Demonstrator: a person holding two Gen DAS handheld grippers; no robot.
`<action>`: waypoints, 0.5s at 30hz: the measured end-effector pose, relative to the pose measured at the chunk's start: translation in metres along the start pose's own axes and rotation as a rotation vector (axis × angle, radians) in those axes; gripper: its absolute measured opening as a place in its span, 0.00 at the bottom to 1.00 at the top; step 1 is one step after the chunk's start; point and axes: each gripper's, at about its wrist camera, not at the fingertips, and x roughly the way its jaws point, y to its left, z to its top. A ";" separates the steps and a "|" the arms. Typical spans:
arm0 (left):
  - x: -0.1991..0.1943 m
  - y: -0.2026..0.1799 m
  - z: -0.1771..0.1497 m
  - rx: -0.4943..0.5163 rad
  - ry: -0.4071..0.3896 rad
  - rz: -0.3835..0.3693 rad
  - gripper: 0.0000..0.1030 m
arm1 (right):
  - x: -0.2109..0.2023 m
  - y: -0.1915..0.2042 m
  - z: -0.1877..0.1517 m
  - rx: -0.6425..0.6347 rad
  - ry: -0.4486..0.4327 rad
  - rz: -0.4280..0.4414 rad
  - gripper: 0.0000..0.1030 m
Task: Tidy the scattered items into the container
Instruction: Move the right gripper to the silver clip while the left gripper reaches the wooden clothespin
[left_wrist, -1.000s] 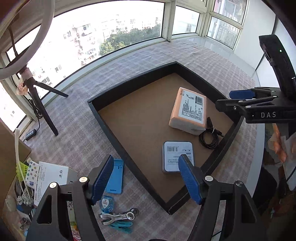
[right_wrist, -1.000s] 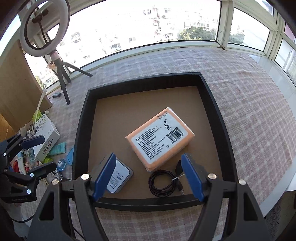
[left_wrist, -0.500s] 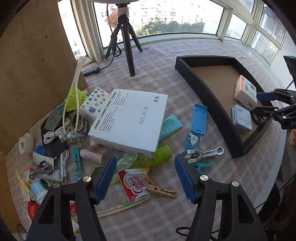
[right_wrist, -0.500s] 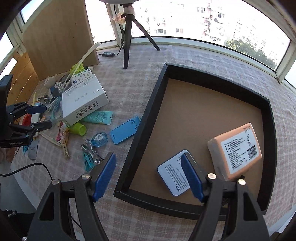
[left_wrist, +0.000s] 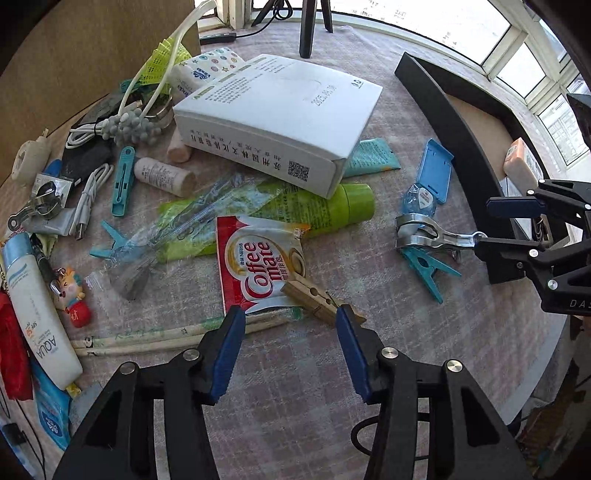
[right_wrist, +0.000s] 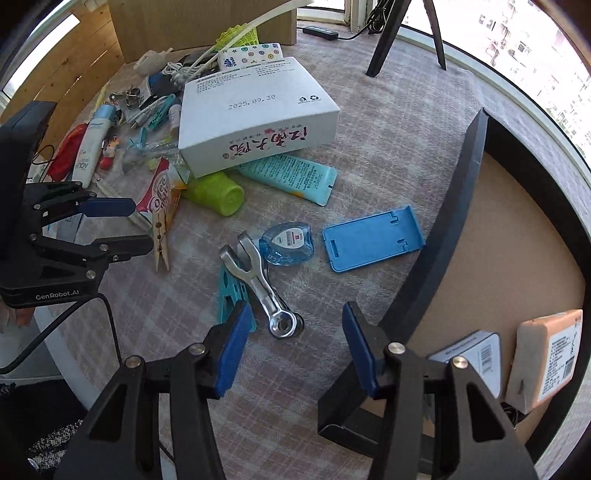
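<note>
Two handheld grippers are held over a checked cloth (right_wrist: 388, 140) strewn with small household items, with a black tray (right_wrist: 447, 236) lying at one side. The large white box (left_wrist: 280, 110) in the middle of the clutter is taken as the landmark.

The left gripper (left_wrist: 290, 325) is seen with its blue-padded jaws spread apart and nothing between them. It is held in front of the white box, with a wooden clothespin (left_wrist: 317, 295) just ahead of its fingertips. The clothespin is laid across one corner of a red and white coffee creamer packet (left_wrist: 258, 258). A green tube (left_wrist: 314, 210) is partly tucked under the front edge of the box, and a teal tube (right_wrist: 291, 177) sticks out from under it as well.

The right gripper (right_wrist: 295, 325) is also seen with its jaws spread wide and empty. It is held on the tray side of the white box, just above a metal clip (right_wrist: 262, 280) that is lying on a teal plastic peg (right_wrist: 231, 295). A small blue dental floss case (right_wrist: 288, 243) is touching the clip's forked end, and a flat blue phone stand (right_wrist: 373, 240) is lying between the floss case and the tray wall.

Inside the tray, well apart from the white box, an orange packet (right_wrist: 546, 354) and a grey tin (right_wrist: 472, 354) are resting side by side
</note>
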 end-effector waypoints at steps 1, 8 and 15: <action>0.002 -0.001 0.001 0.000 0.004 -0.001 0.47 | 0.003 0.001 0.001 -0.003 0.004 0.000 0.49; 0.012 -0.013 0.003 0.025 0.015 0.016 0.47 | 0.020 0.002 0.006 -0.008 0.033 0.014 0.45; 0.016 -0.024 0.003 0.055 0.015 0.030 0.44 | 0.033 0.007 0.008 -0.016 0.066 0.022 0.28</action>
